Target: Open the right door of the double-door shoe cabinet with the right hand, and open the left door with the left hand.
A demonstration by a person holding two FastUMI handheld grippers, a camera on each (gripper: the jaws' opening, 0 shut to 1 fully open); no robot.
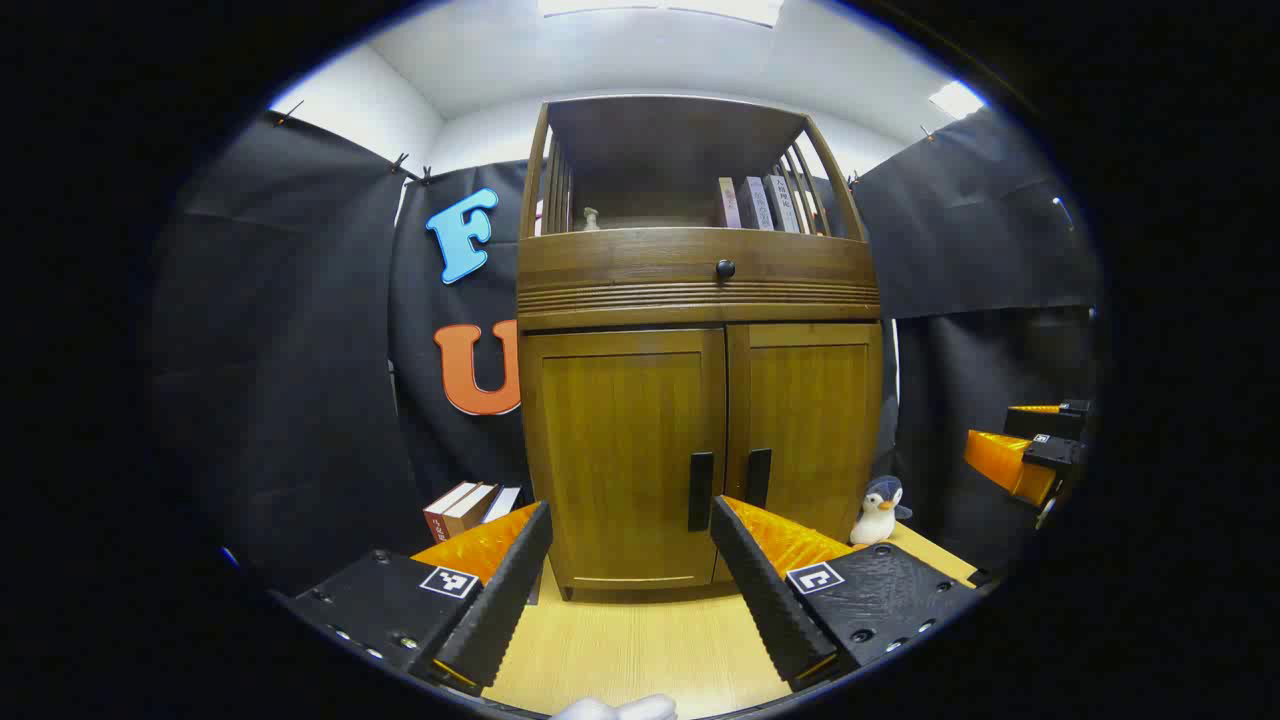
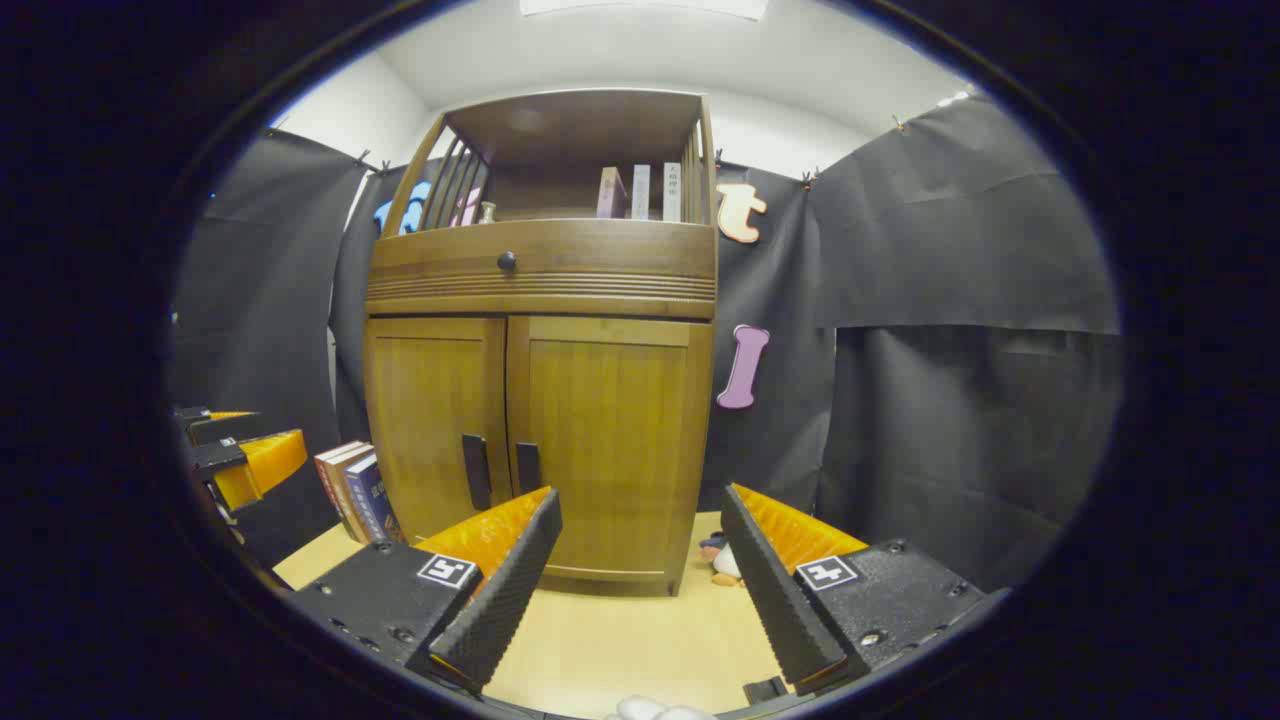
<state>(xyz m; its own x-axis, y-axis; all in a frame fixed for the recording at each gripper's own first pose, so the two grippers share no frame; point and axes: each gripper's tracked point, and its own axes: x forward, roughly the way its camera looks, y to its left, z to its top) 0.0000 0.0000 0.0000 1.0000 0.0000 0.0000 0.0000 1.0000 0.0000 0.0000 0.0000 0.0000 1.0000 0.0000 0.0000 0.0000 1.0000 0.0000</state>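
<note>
The left gripper (image 1: 630, 560) was spread wide, holding nothing, facing the closed left door (image 1: 625, 450) of the shoe cabinet (image 1: 700, 290) standing on the table (image 1: 640, 650). The right door (image 2: 610, 450) was also closed, with the right gripper (image 2: 640, 560) wide and empty short of it.

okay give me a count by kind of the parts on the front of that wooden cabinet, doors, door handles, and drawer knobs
Doors: 2, the left door and the right door, both closed
Door handles: 2, the left handle and the right handle
Drawer knobs: 1, the knob
Total: 5
</note>
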